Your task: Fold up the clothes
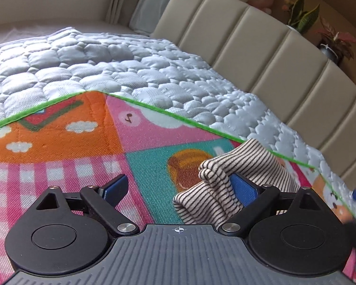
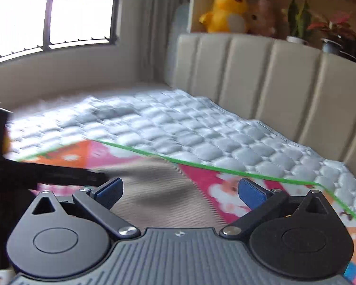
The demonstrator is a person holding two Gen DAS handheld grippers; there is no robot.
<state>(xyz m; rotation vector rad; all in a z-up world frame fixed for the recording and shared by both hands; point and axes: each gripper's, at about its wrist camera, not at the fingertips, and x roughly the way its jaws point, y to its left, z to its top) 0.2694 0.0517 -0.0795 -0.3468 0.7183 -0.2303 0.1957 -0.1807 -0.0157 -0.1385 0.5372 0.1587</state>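
A beige garment with thin dark stripes (image 1: 227, 185) lies bunched on a colourful play mat (image 1: 83, 147) on the bed. My left gripper (image 1: 180, 186) is open; its right finger (image 1: 243, 188) touches the garment's folded edge, and its left finger (image 1: 115, 187) is over bare mat. In the right wrist view the same striped garment (image 2: 163, 190) lies blurred under and ahead of my right gripper (image 2: 180, 191), which is open and holds nothing. The left gripper's black body (image 2: 2, 166) shows at the left edge there.
The mat has a green border (image 1: 178, 118) and lies on a quilted grey bed cover (image 1: 130, 66). A padded beige headboard (image 1: 261, 47) runs along the right. Plush toys (image 2: 227, 9) and potted plants (image 2: 330, 33) stand on the ledge behind. A window (image 2: 59, 11) is at far left.
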